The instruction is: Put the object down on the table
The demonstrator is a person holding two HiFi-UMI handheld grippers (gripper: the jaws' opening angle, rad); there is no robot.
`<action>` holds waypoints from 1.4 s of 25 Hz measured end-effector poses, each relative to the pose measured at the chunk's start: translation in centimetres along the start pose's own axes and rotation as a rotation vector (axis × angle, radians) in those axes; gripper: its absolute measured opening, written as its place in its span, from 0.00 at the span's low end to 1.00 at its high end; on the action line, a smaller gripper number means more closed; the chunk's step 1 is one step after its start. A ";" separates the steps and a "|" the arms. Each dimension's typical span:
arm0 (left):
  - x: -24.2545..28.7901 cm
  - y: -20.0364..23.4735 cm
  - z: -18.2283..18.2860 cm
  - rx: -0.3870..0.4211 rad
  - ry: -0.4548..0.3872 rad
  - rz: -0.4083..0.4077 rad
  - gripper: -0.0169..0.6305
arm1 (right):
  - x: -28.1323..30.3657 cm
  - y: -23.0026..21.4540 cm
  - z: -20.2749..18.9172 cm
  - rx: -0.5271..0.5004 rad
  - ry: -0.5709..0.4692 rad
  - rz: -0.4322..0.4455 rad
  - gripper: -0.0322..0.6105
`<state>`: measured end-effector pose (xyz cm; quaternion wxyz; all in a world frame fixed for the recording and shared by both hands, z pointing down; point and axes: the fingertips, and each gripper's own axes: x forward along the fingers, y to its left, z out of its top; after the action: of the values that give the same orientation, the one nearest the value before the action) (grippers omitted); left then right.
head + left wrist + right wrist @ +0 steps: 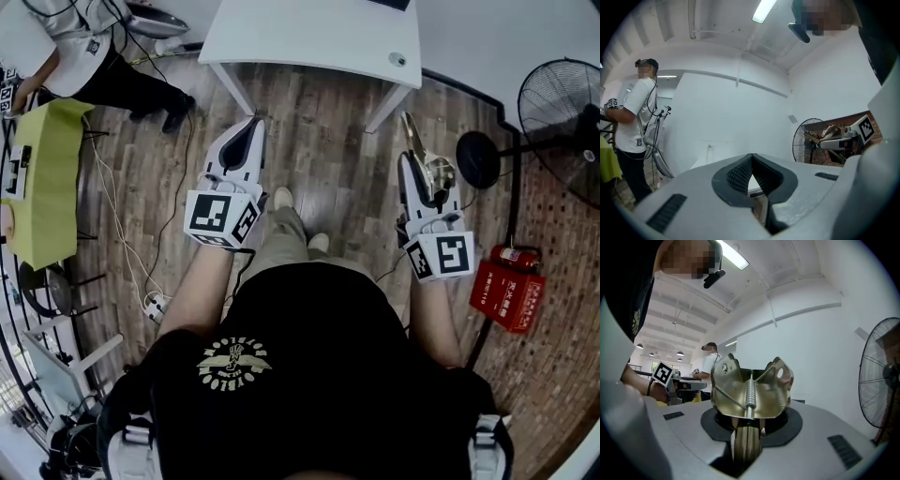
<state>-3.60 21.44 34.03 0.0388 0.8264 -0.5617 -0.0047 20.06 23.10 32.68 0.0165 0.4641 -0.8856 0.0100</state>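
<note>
A brass-coloured metal spring clamp [751, 386] stands upright between the jaws of my right gripper [747, 430], which is shut on its handles. In the head view the clamp [424, 161] sticks out past the right gripper [416, 178], held in the air over the wooden floor, short of the white table [309, 37]. My left gripper [246, 131] hangs at about the same height to the left. In its own view the left gripper [751, 161] has its dark pads meeting at the tips with nothing between them.
A standing fan [562, 122] and a red fire-extinguisher box [509, 291] are on the right. At the left stand a green-covered table [42, 178] and another person [84, 47], with cables on the floor [122, 234].
</note>
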 end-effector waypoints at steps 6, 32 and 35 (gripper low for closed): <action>0.7 0.4 -0.7 0.007 0.017 -0.015 0.04 | 0.9 -0.2 -1.0 0.023 0.020 -0.002 0.18; 8.4 10.3 0.3 0.009 0.037 -0.030 0.04 | 14.0 -1.0 0.2 0.015 0.039 -0.005 0.18; 9.4 12.0 0.8 0.013 0.030 -0.035 0.04 | 16.0 -0.5 0.6 0.006 0.039 -0.004 0.18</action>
<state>-11.28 8.26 34.44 0.0419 0.8362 -0.5466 0.0107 11.37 9.66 32.66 0.0324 0.4654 -0.8842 0.0219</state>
